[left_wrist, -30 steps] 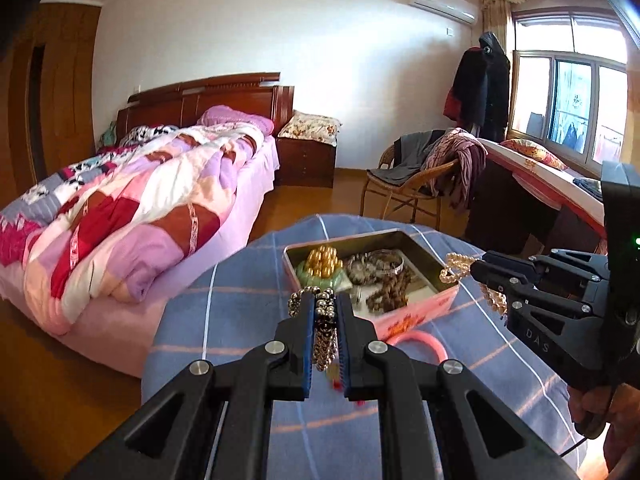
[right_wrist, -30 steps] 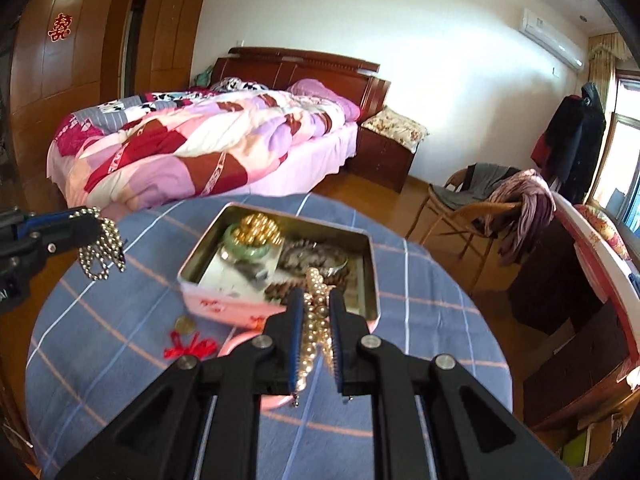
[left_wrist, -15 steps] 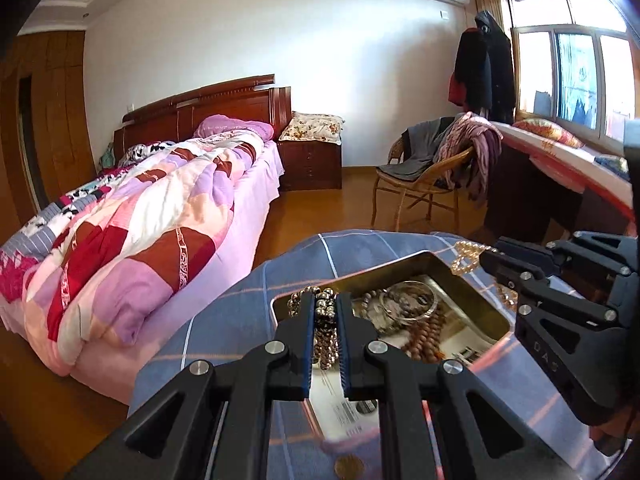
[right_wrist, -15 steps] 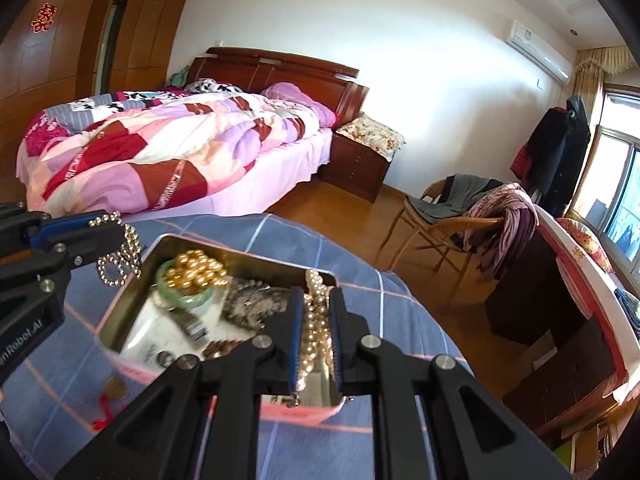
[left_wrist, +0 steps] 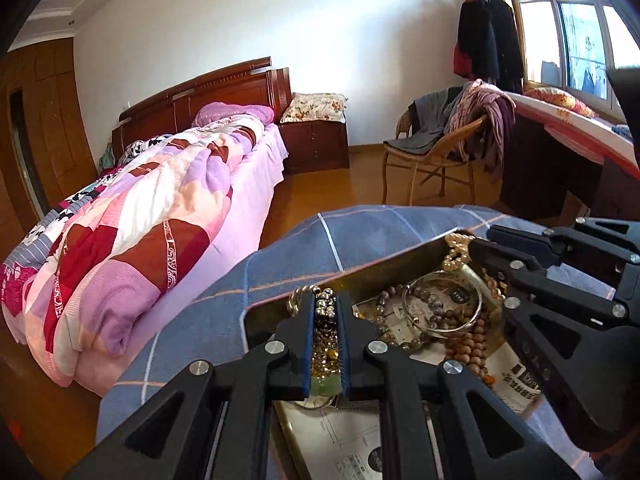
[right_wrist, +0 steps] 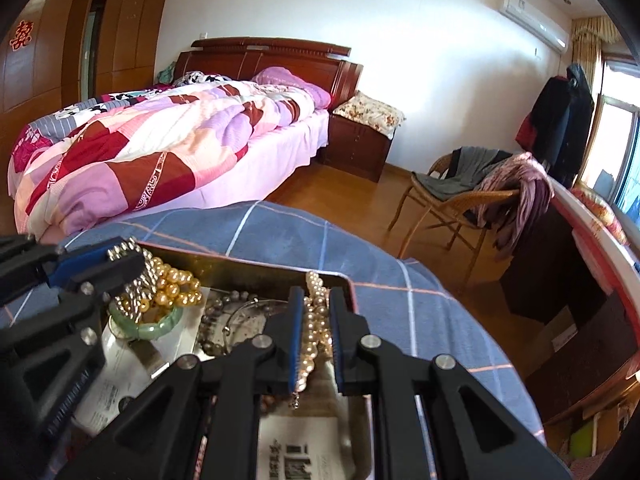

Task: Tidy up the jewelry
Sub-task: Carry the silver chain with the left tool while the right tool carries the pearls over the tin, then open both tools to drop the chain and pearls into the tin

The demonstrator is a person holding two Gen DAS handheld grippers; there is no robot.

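Note:
An open metal tin [left_wrist: 360,276] sits on the blue plaid tablecloth [left_wrist: 360,228] and holds several pieces of jewelry. My left gripper [left_wrist: 325,300] is shut on a silver bead chain [left_wrist: 325,306], which hangs over the tin's left end. In the right wrist view the left gripper [right_wrist: 120,256] shows at the left with the chain [right_wrist: 134,300] dangling above gold beads [right_wrist: 176,284] and a green jade bangle [right_wrist: 160,326]. My right gripper [right_wrist: 314,294] is shut on a pearl necklace [right_wrist: 316,320] above the tin's [right_wrist: 256,270] far right corner. It [left_wrist: 480,240] also shows in the left wrist view.
Inside the tin lie a silver bangle [left_wrist: 440,331], a wooden bead bracelet [left_wrist: 464,344] and printed paper [right_wrist: 296,452]. Beyond the table stand a bed [left_wrist: 140,208] at the left, a wicker chair [left_wrist: 436,152] draped with clothes, and a desk [left_wrist: 560,152] at the right.
Both grippers have moved forward and down, from in front of the tin to directly over it. The chain and the pearls now hang above the tin's contents. Both grips are unchanged.

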